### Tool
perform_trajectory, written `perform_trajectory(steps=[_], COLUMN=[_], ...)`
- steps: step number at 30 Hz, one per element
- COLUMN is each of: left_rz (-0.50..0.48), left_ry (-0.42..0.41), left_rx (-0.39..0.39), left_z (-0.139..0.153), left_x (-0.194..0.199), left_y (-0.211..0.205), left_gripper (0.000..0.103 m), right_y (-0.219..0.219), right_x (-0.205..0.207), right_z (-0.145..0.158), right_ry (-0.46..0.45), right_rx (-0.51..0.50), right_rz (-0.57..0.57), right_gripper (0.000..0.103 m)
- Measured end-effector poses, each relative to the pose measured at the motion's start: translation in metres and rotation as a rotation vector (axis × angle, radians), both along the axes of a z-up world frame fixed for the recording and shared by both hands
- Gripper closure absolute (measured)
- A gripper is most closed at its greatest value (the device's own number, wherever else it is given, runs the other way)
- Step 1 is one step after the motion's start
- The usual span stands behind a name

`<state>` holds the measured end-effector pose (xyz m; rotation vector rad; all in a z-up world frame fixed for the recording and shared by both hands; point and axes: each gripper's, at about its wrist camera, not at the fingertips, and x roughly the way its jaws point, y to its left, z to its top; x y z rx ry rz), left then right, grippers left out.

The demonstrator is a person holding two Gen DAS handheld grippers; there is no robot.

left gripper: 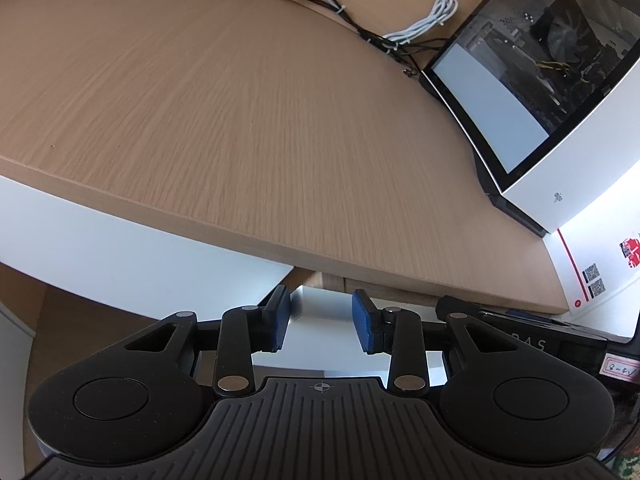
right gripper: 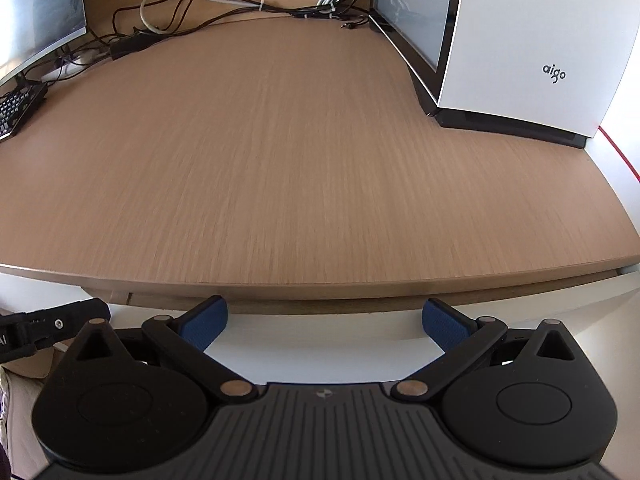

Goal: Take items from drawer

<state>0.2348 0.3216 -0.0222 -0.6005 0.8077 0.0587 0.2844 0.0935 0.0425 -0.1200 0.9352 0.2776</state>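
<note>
The wooden surface fills most of both views, pale oak grain running away toward the top of the frame, bare across its middle. Under its front edge, low in the right wrist view, runs the white drawer front, a plain flat panel tucked just beneath the lip; no handle can be made out and nothing of its inside shows. In the left wrist view the same white front runs along the lower left below the edge.

At the upper right stands a white computer case with a dark glass side panel, cut off by the frame. A monitor sits at the upper left, only partly in view, with a black keyboard below it, also clipped. A tangle of dark and white cables lies along the back of the surface.

The right gripper hangs just before the drawer front, its blue pads spread wide, holding nothing. The left gripper has its blue pads at a narrower gap, also empty, with the surface edge just beyond.
</note>
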Motion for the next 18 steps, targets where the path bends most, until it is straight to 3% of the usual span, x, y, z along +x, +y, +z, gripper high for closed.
perform_trajectory(steps=[8, 12, 15, 18], left_rz=[-0.009, -0.009, -0.011, -0.011], left_ry=[-0.002, -0.002, 0.001, 0.016], left_rx=[0.003, 0.003, 0.004, 0.052], left_z=[0.0, 0.0, 0.0, 0.007], left_x=[-0.007, -0.008, -0.01, -0.012], left_y=[-0.002, -0.002, -0.003, -0.006], left_gripper=[0.067, 0.067, 0.067, 0.072], right_y=[-0.003, -0.005, -0.007, -0.009], right_x=[-0.003, 0.0, 0.008, 0.012], right_z=[0.003, 0.003, 0.0, -0.002], right_ry=[0.045, -0.001, 0.03, 0.068], right_rx=[-0.008, -0.04, -0.044, -0.035], right_rz=[0.032, 0.004, -0.004, 0.016], right_gripper=[0.0, 0.0, 0.0, 0.0])
